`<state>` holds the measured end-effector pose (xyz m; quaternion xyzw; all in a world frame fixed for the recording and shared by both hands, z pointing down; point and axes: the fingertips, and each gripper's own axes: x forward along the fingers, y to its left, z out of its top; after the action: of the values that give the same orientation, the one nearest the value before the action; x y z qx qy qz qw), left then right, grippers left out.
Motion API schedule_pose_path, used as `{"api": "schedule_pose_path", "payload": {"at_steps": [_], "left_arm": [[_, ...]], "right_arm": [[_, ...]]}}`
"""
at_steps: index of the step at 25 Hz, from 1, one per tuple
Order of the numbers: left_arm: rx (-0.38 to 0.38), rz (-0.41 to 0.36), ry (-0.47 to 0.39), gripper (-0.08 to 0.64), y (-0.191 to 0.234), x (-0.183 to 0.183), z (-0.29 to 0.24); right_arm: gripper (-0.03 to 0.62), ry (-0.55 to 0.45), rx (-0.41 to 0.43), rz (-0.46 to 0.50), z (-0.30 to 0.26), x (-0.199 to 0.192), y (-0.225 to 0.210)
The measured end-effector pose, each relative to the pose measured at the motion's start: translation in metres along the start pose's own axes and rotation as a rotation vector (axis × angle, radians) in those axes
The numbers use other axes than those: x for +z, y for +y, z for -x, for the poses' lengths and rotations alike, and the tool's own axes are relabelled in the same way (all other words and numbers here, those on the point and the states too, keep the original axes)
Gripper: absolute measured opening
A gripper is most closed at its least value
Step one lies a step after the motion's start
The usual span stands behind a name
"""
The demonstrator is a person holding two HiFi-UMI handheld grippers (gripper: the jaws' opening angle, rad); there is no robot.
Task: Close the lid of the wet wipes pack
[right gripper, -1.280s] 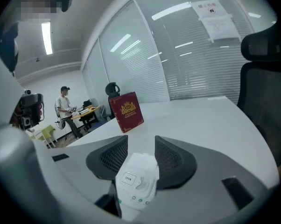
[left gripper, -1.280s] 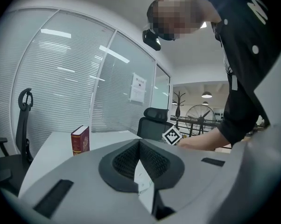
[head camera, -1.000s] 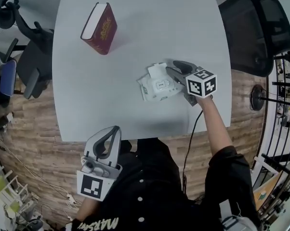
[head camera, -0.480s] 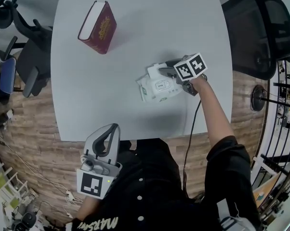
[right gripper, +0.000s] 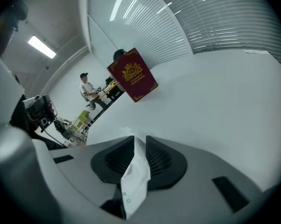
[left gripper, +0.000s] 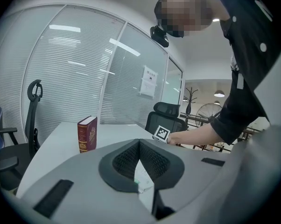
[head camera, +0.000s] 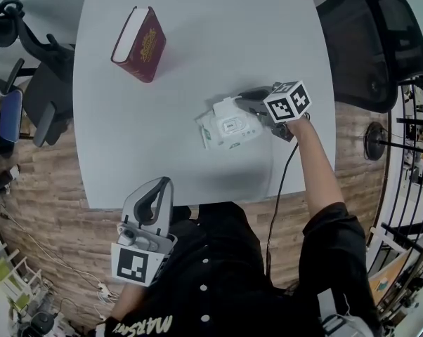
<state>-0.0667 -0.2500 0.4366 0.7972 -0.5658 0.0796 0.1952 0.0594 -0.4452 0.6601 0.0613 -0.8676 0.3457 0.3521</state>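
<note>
The white wet wipes pack (head camera: pixel 225 128) lies on the white table (head camera: pixel 211 41), right of its middle. A white lid flap (head camera: pixel 225 107) stands up at the pack's far side. My right gripper (head camera: pixel 246 107) is at the pack's right end, and its jaws are closing. In the right gripper view the pack's thin white edge (right gripper: pixel 136 171) is pinched between the dark pads of that gripper (right gripper: pixel 138 155). My left gripper (head camera: pixel 166 184) hangs off the table's near edge, by my body. It (left gripper: pixel 139 143) is shut with nothing in it.
A dark red book (head camera: pixel 139 43) lies at the table's far left; it also shows as the book (left gripper: pixel 87 134) and the book (right gripper: pixel 132 76). A black office chair (head camera: pixel 369 41) stands on the right. Another chair (head camera: pixel 36 83) stands on the left. A cable (head camera: pixel 278 202) trails from the right gripper.
My right gripper has tipped more steeply down at the pack's right end and its jaws have closed onto the pack's edge. The left gripper has stayed where it was.
</note>
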Motion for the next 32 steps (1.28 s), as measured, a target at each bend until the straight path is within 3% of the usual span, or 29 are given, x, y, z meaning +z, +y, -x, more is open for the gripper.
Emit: {"api": "schedule_pose_path", "payload": {"at_steps": [3, 6, 11, 14, 23, 26, 29, 32], "left_arm": [[-0.016, -0.014, -0.035, 0.008, -0.001, 0.007, -0.001], [-0.041, -0.035, -0.095, 0.008, -0.004, 0.019, -0.002], [-0.039, -0.037, -0.097, 0.008, -0.005, 0.019, 0.0], [-0.043, -0.039, -0.095, 0.008, -0.005, 0.019, 0.001], [-0.034, -0.048, -0.057, 0.008, -0.004, 0.009, 0.003], [-0.031, -0.045, -0.057, 0.008, -0.003, 0.008, 0.004], [-0.031, -0.044, -0.058, 0.008, -0.003, 0.009, 0.004], [-0.031, -0.042, -0.054, 0.008, -0.004, 0.006, 0.004]], "right_arm": [[0.094, 0.015, 0.027, 0.098, 0.011, -0.009, 0.016], [0.095, 0.024, -0.007, 0.234, 0.018, -0.018, 0.027], [0.104, 0.082, -0.074, 0.48, 0.02, -0.045, 0.041], [0.107, 0.101, -0.114, 0.553, 0.019, -0.058, 0.043], [0.181, 0.192, -0.102, 0.554, -0.001, -0.087, 0.043], [0.179, 0.196, -0.093, 0.504, -0.004, -0.087, 0.039], [0.127, 0.175, -0.117, 0.396, -0.005, -0.079, 0.033], [0.063, 0.157, -0.205, 0.304, -0.006, -0.072, 0.026]]}}
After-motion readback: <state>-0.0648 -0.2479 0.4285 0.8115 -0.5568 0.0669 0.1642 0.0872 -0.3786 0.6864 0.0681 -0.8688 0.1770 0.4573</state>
